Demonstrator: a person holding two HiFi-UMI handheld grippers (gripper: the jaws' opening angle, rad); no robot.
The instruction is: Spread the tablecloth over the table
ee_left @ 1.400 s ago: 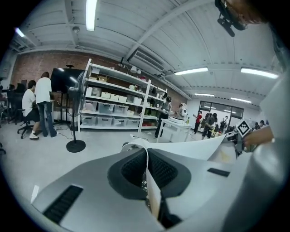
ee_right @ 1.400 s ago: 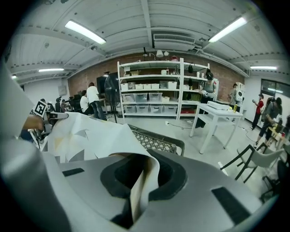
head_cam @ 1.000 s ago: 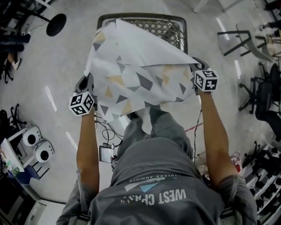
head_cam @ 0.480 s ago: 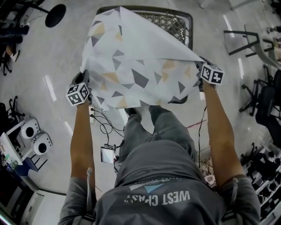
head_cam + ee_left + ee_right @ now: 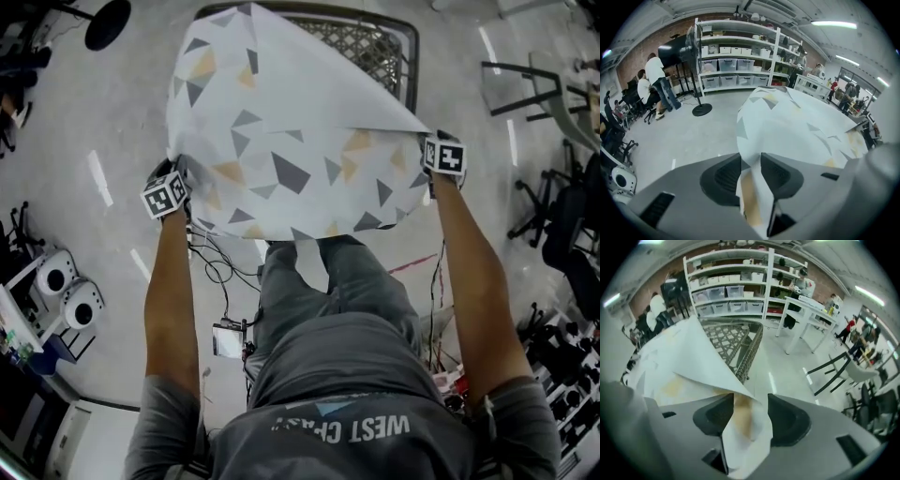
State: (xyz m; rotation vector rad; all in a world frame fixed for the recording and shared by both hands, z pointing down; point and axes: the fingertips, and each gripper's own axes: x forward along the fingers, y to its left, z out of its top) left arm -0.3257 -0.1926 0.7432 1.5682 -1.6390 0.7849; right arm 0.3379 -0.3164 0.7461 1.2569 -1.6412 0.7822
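Observation:
The white tablecloth [image 5: 281,141] with grey and tan triangles lies billowed over the metal mesh table [image 5: 370,42], whose far right part still shows. My left gripper [image 5: 180,173] is at the cloth's near left corner and my right gripper [image 5: 427,155] at its near right corner. In the left gripper view the jaws [image 5: 751,159] are opening, with a fold of cloth [image 5: 797,126] loose in the narrow gap. The right gripper's jaws [image 5: 751,401] are opening wider, and the cloth corner [image 5: 679,366] hangs slack between them beside the mesh table [image 5: 736,341].
A black fan base [image 5: 105,23] sits on the floor at the far left. Cables [image 5: 220,272] run by my feet, and white devices [image 5: 70,291] stand at the left. Chairs [image 5: 562,216] crowd the right. Shelves [image 5: 740,56] and people [image 5: 656,84] are beyond.
Both grippers have come down and slightly apart with the cloth corners. The cloth has flattened out and now covers more of the mesh table.

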